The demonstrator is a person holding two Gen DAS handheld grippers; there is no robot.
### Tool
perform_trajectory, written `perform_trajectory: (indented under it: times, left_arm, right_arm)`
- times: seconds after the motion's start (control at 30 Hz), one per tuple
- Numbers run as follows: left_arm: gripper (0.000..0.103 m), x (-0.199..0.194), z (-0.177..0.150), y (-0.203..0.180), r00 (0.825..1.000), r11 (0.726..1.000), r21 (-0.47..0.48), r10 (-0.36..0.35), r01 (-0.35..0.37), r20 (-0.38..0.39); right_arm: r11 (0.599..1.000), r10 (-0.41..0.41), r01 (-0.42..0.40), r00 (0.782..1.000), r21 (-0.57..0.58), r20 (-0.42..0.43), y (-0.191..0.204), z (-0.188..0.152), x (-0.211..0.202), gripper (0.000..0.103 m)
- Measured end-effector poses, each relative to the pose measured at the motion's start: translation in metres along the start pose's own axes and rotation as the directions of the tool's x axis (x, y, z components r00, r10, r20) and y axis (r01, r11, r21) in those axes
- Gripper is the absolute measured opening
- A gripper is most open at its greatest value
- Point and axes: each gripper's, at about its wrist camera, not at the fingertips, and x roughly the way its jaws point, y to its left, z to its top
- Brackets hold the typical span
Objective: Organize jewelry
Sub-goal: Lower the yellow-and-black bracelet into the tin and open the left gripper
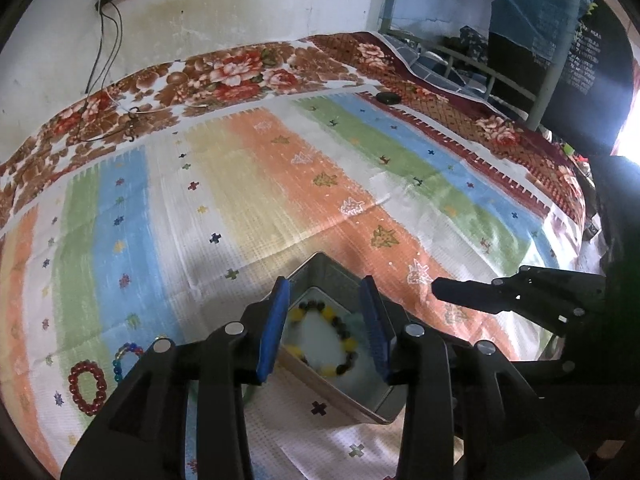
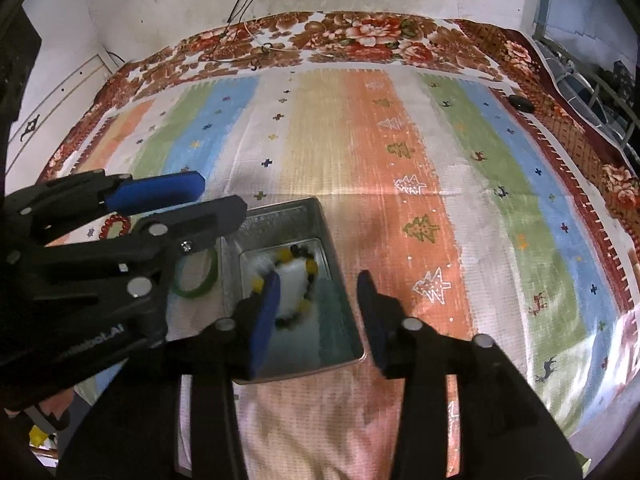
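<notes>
Down near the lenses, the black gripper bodies cover the closest stretch of the striped cloth (image 1: 248, 184), and the near wall of the metal tin (image 2: 340, 292) is partly cut off behind them. The left gripper (image 1: 326, 330) hangs over the tin with its blue pads spread wide and nothing between them; the right gripper (image 2: 316, 316) is likewise wide apart and empty, one pad over the tin's inside, the other outside its right wall. In the tin lies a bracelet of yellow and dark beads (image 1: 324, 340), a loose oval on a pale lining, its lower part hidden by a pad in the right view. Left of the tin a green bangle (image 2: 196, 276) rests on the cloth, half covered by the left gripper's frame; further left lie a blue bead bracelet (image 1: 124, 356), partly masked, and a red bead bracelet (image 1: 87, 388). Toward the far edge the floral blanket (image 1: 240, 72) shows, with a small dark round object (image 1: 387, 98) too blurred to name, and cables (image 1: 106, 40) on the wall
</notes>
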Motion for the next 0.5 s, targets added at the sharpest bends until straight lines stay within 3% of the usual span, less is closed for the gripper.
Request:
perform_trajectory:
  times: [0.5]
  left_arm:
    - [0.040,-0.025,-0.016,0.017,0.997,0.997,0.006,0.080,-0.080,0.009]
  right_arm:
    - [1.000,0.011,-0.011,1.000,-0.026,0.012,0.011,-0.012,-0.007,0.042]
